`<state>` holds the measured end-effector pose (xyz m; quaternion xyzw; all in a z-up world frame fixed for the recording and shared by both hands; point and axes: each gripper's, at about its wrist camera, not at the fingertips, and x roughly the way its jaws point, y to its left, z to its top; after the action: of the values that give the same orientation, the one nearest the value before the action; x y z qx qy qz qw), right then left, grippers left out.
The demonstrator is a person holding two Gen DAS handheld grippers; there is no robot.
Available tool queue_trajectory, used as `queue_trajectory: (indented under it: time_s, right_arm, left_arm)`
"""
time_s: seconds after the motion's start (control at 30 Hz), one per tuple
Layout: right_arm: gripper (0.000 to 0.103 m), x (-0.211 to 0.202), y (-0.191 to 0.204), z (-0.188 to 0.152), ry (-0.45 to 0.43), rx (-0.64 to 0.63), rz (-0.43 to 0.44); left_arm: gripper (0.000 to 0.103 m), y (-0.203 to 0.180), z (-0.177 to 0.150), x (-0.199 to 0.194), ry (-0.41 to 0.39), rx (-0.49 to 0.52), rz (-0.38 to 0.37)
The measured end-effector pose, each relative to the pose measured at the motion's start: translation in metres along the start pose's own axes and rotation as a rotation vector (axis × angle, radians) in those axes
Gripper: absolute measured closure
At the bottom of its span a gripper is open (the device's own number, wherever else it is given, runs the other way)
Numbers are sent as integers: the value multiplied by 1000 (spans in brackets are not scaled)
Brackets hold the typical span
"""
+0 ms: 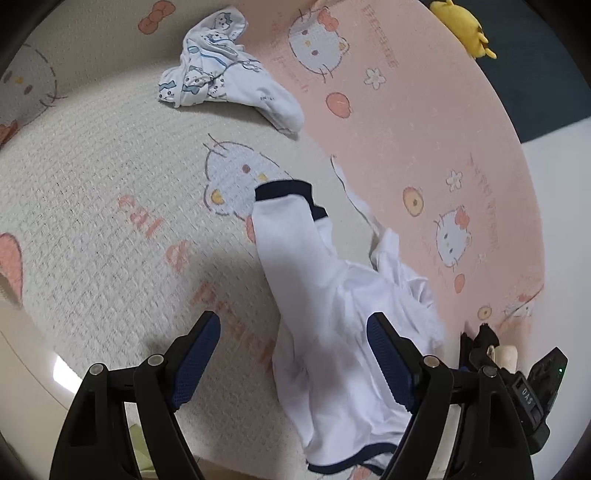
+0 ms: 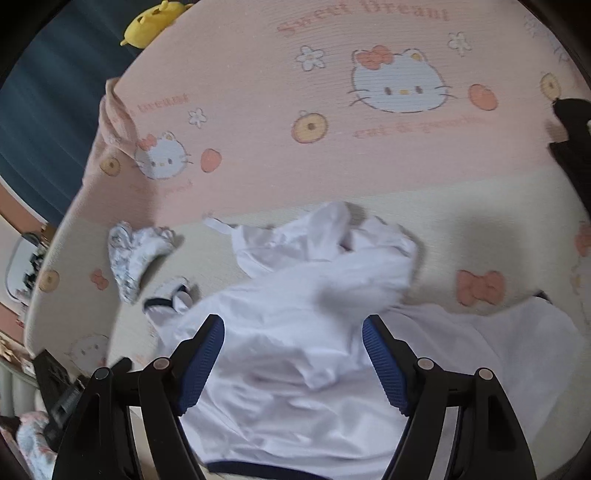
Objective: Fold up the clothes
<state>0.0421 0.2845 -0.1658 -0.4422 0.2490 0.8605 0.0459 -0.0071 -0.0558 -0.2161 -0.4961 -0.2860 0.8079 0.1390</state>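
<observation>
Lying crumpled on a cartoon-cat bedspread [image 1: 92,155], a white shirt [image 1: 332,306] with navy trim stretches from its dark-edged sleeve down past the left gripper [image 1: 293,325]; those jaws gape wide, gripping nothing. The right gripper [image 2: 293,326] hangs above the same bunched shirt [image 2: 295,332], its jaws spread too. A small printed garment [image 1: 218,74] sits well apart, a yellow plush toy [image 1: 461,26] at the edge

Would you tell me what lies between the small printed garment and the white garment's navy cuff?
In the left wrist view, only bare cream bedspread separates the printed garment from the navy cuff.
</observation>
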Motion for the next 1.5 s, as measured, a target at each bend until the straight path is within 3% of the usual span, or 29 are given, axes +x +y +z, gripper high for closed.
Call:
queue_trajectory:
  time_s: [0.23,0.5,0.53,0.63,0.73,0.77,0.83,0.93,1.07,1.17,1.23,1.37,1.5]
  right_arm:
    - [26,-43,-20,-33,-66,-50,-87]
    - [26,-66,-51,-88,-103,102,-65]
    - [26,-68,-51,-94,-110,101,-63]
    - [26,-75,-40,-115,-160,38,-168]
    - [26,-78,-18,-129,-187,-42,-162]
    - [26,-78,-13,-132,-182,-48,-125]
    - [26,-75,-1,-139,-153,-33,-26]
    - [26,-63,23,-150,-107,-43,33]
    - [26,-41,50,-162,-43,-95,23]
    - [27,-25,57,-167,-8,-81,21]
    - [27,-18,57,-166,-9,-52,21]
    - [45,-10,60,-164,-7,-12,31]
    - [54,0,68,-164,18,-9,64]
  left_arm:
    - [22,-17,-20,-11,2,120,18]
    - [23,-30,-44,-18,-21,316,93]
    - [25,-31,-47,-19,-23,341,102]
    - [26,-36,-56,-22,-32,414,131]
    - [26,-37,-63,-22,-26,483,169]
    - [26,-36,-65,-21,-21,495,178]
    - [26,-31,-68,-21,-15,497,177]
    - [26,-23,-70,-17,1,491,157]
    - [26,-14,-66,-9,42,466,113]
    - [40,-12,-63,-6,44,491,115]
    - [42,-12,-62,-3,54,511,117]
    - [43,-12,-59,-1,73,533,86]
    - [43,-8,-54,6,96,506,63]
